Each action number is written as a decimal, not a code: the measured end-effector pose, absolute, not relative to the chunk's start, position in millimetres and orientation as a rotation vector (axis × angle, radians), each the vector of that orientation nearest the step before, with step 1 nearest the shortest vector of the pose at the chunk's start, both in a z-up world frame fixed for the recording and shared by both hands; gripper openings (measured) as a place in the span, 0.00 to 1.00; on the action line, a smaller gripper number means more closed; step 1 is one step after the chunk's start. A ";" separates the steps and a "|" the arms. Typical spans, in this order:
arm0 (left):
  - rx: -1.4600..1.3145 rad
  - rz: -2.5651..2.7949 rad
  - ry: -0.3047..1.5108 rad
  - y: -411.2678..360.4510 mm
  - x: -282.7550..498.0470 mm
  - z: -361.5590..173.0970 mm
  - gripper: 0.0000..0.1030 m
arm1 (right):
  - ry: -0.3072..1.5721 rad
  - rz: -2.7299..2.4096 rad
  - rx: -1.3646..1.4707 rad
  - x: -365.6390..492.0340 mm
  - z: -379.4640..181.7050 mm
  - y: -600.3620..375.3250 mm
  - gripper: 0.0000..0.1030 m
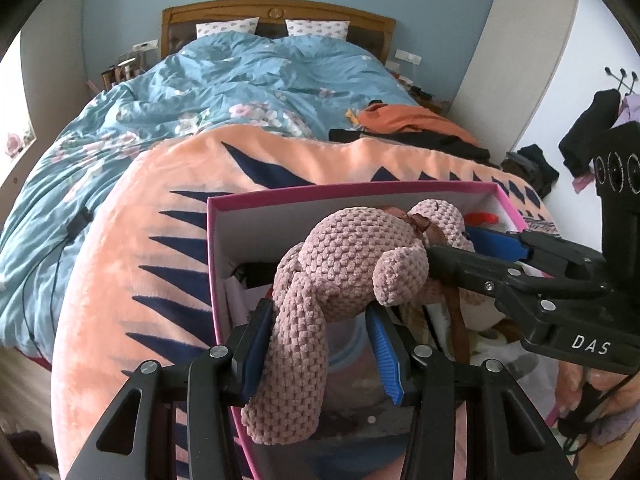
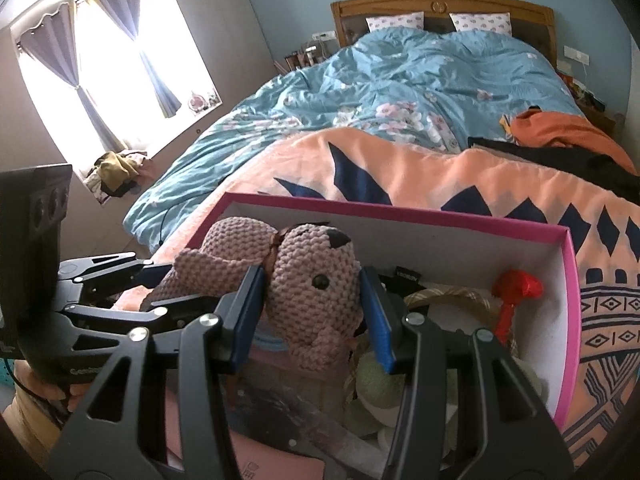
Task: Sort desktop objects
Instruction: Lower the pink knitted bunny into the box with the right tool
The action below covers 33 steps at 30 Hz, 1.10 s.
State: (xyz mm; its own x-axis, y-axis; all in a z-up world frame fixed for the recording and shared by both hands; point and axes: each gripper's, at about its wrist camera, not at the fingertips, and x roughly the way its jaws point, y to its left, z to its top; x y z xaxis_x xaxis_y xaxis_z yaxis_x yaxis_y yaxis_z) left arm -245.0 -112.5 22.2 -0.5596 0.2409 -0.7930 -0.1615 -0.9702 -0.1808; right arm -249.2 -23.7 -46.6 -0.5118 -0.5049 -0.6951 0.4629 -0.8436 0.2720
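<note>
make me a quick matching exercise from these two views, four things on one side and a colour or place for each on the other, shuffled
Things:
1. plush toy
2. box
3. red toy
4. orange garment

Colour or place:
a. lying on the bed, on the blue duvet's far right side
b. held above the box between the fingers of both the left claw and the right claw
c. inside the box, by its right wall
d. pink rim, white inside, sitting on the peach blanket

Pairs: 1-b, 2-d, 3-c, 4-a
</note>
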 end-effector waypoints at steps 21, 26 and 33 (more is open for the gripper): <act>-1.377 2.710 0.070 -101.7 -253.4 20.7 0.43 | 0.174 -2.304 1.299 -272.9 -74.5 -54.2 0.49; -1.354 2.722 0.069 -102.8 -251.5 22.5 0.43 | 0.166 -2.297 1.304 -274.7 -76.6 -53.7 0.49; -1.269 2.764 0.071 -102.8 -236.9 30.5 0.51 | 0.101 -2.326 1.227 -266.0 -61.9 -42.2 0.51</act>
State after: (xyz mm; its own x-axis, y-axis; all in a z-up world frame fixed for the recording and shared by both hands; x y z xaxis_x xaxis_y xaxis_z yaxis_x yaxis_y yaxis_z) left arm -236.9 -102.8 30.5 -0.6482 0.0707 -0.7582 -0.1096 -0.9940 0.0010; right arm -266.0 -42.2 -61.9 -0.4659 -0.3973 -0.7906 0.4646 -0.8703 0.1636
